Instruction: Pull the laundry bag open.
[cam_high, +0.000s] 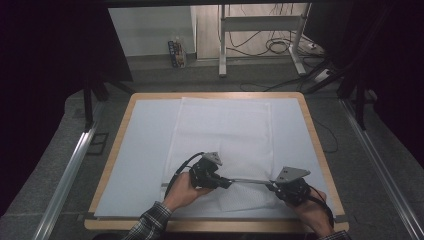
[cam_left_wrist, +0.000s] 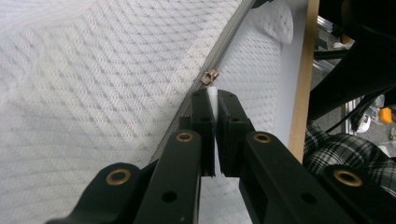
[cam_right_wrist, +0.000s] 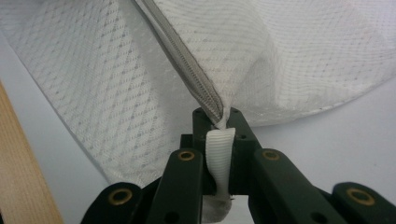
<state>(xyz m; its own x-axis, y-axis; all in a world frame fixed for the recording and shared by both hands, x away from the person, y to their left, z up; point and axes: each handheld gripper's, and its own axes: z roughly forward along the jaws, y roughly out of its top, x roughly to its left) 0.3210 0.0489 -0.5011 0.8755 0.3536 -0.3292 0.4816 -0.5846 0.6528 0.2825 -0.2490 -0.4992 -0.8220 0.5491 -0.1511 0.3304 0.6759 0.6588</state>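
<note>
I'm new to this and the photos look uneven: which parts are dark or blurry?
High view: dark surroundings, dim, soft; the white mesh bag stays readable. Left gripper view: weave sharp, black tool blurred up close. Right gripper view: evenly lit, zipper crisp.

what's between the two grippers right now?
In the high view, a taut grey zipper of the white mesh bag spans from left gripper to right gripper; nothing else lies between them.

One white mesh bag (cam_high: 222, 145), one zipper (cam_high: 248, 181), two tools, left (cam_high: 226, 183), right (cam_high: 272, 185)
</note>
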